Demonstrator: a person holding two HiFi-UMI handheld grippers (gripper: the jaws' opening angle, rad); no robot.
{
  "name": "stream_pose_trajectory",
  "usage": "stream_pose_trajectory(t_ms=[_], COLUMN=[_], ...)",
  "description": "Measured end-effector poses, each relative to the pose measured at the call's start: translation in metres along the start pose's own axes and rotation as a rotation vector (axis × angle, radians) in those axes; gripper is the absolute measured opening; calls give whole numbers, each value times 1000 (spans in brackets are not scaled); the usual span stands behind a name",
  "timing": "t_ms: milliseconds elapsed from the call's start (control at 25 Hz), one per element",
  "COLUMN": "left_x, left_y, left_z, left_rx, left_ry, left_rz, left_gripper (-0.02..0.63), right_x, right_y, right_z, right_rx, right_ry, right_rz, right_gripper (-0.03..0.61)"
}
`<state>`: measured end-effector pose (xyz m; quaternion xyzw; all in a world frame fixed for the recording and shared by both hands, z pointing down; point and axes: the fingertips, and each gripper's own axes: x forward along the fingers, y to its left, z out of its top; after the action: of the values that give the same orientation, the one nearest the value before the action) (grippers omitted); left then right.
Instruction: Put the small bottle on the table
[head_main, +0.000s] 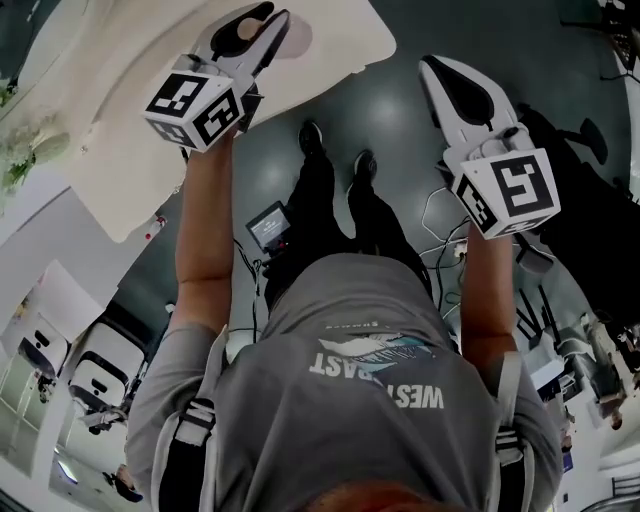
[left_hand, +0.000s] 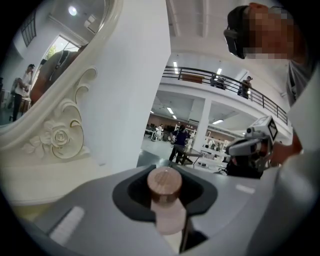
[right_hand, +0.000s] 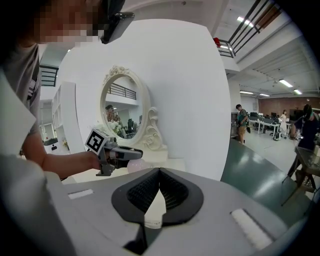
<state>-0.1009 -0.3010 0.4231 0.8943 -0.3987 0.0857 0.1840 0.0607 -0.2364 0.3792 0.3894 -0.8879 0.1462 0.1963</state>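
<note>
My left gripper (head_main: 262, 22) hangs over the cream dressing table (head_main: 345, 48) and is shut on the small bottle. Its wooden cap (left_hand: 164, 184) sits between the dark pads, with the pale pink body (left_hand: 169, 216) below. In the right gripper view the pink bottle (right_hand: 135, 165) shows under the left gripper (right_hand: 133, 154), just above the table top (right_hand: 172, 162). My right gripper (head_main: 432, 66) is off the table's edge, over the grey floor. Its jaws (right_hand: 159, 173) meet at the tips with nothing between them.
An oval mirror in a carved cream frame (right_hand: 123, 113) stands at the back of the table against a white wall (right_hand: 190, 90). Beneath me are my legs and shoes (head_main: 335, 165), a small screen device (head_main: 268, 228) and cables on the floor.
</note>
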Motion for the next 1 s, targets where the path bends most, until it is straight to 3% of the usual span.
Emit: stream_pose_trajectory(t_ms=[440, 1000], left_x=[45, 85], left_y=[49, 85], left_z=[-53, -87], left_rx=[-32, -59], left_ry=[80, 138], left_rz=[27, 40], left_gripper=[92, 92], right_x=[33, 49], right_y=[-14, -21], right_z=[-32, -56], right_rx=[35, 66], right_ry=[53, 96], right_rz=[-12, -18], right_gripper=[4, 5])
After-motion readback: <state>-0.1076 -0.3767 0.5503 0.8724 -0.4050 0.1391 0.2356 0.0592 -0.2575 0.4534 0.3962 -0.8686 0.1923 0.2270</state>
